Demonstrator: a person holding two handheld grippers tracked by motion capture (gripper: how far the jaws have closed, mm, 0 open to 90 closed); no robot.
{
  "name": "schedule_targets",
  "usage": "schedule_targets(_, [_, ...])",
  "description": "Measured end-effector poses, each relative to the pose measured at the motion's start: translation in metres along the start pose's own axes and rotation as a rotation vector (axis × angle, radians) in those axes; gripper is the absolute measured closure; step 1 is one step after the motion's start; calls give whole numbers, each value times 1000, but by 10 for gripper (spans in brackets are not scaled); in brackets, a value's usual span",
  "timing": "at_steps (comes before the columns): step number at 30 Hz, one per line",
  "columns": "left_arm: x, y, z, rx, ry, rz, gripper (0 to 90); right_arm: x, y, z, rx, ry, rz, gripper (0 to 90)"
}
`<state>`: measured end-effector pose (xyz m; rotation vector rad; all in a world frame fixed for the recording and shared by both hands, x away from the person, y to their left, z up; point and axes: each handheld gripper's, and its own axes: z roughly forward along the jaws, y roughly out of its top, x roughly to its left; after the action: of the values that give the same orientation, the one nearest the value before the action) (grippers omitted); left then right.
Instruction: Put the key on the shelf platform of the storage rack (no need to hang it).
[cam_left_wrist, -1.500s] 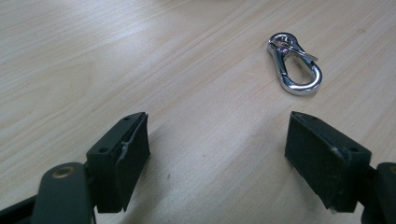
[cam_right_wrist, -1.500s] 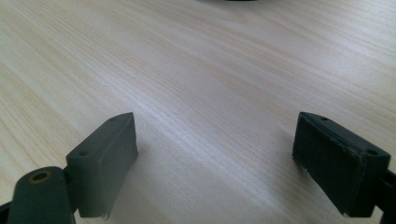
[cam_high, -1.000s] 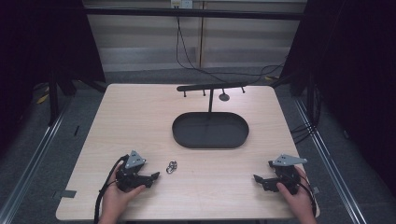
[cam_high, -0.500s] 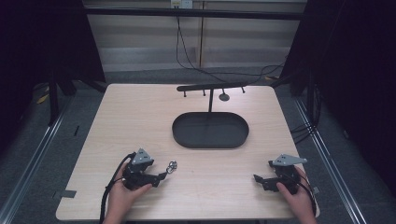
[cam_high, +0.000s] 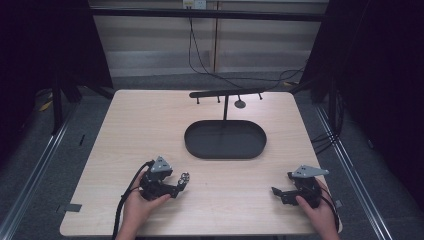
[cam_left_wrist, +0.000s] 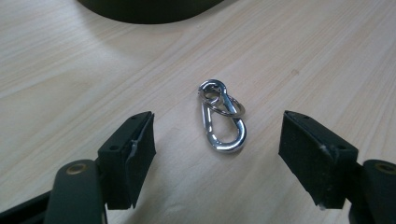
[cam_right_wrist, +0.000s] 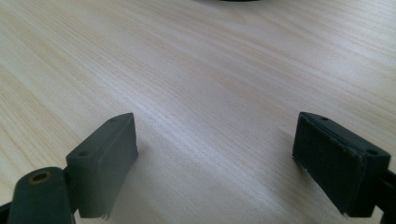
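A small silver carabiner clip with a key ring (cam_left_wrist: 221, 116) lies flat on the wooden table (cam_high: 125, 135); in the high view the clip (cam_high: 184, 177) sits just in front of my left gripper (cam_high: 179, 188). That left gripper (cam_left_wrist: 217, 149) is open, its two black jaws standing either side of the clip without touching it. At the table's front right my right gripper (cam_high: 276, 192) rests low, and in its own view the right gripper (cam_right_wrist: 215, 158) is open over bare wood. A black stand with an oval tray base (cam_high: 225, 140) and a crossbar with pegs (cam_high: 227, 93) stands mid-table.
The tray base's dark rim (cam_left_wrist: 140, 11) shows at the top of the left gripper view. Cables (cam_high: 200, 55) hang behind the table's far edge. Dark curtains flank both sides, with metal floor rails (cam_high: 40, 160) along the left and right.
My left gripper has slid right and forward toward the clip, which now lies between its open jaws. The right gripper has stayed put.
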<state>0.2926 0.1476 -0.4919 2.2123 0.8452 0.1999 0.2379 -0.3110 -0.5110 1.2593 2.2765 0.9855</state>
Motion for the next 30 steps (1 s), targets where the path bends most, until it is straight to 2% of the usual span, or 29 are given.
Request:
schedule_targets(7, [-2, 5, 7, 3, 5, -14, 319, 0, 0, 0, 0, 0, 0, 133])
schedule_targets(15, [-5, 10, 11, 20, 25, 2, 366, 0, 0, 0, 0, 0, 0, 133])
schedule_targets(17, [-5, 11, 12, 18, 21, -6, 385, 0, 0, 0, 1, 0, 1, 133])
schedule_targets(20, [-7, 10, 13, 14, 36, -2, 404, 0, 0, 0, 0, -1, 1, 133])
schedule_targets(30, [-10, 10, 17, 23, 49, 6, 450, 0, 0, 0, 0, -1, 0, 133])
